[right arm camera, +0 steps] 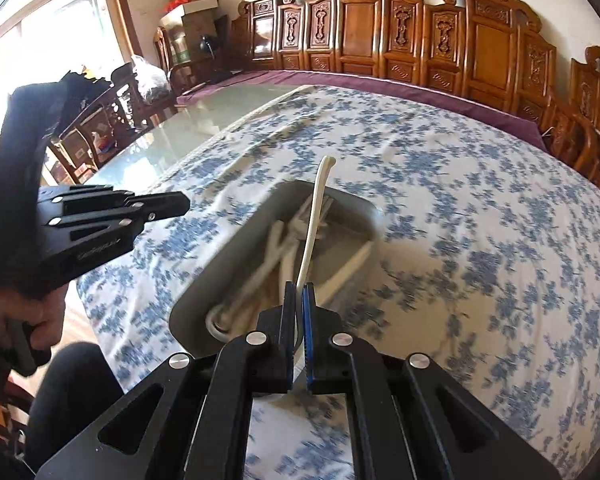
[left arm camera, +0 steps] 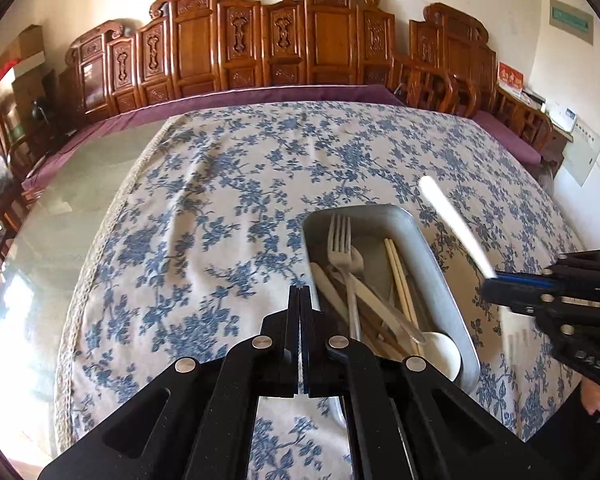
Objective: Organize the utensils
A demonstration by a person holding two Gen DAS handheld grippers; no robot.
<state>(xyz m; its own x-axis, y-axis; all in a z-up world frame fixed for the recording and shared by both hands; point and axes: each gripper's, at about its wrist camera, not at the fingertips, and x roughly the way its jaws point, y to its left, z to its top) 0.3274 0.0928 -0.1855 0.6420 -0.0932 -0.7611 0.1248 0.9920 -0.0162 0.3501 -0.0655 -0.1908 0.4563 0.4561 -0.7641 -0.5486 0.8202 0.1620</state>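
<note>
White plastic utensil [right arm camera: 314, 216] is clamped by the right gripper [right arm camera: 299, 300] above the metal tray [left arm camera: 440, 256], apparently for sorting; the left gripper [left arm camera: 300, 292] is clenched empty.

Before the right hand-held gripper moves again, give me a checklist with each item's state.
1. Right hand-held gripper shut on the white utensil: ok.
2. Which kind of white utensil it is: cannot tell, its held end is hidden.
3. Left hand-held gripper shut and holding nothing: ok.
4. Metal tray flat on the floral tablecloth: ok.
5. Fork, chopsticks and white spoon inside the tray: ok.
6. Left gripper off to the tray's side: ok.
</note>
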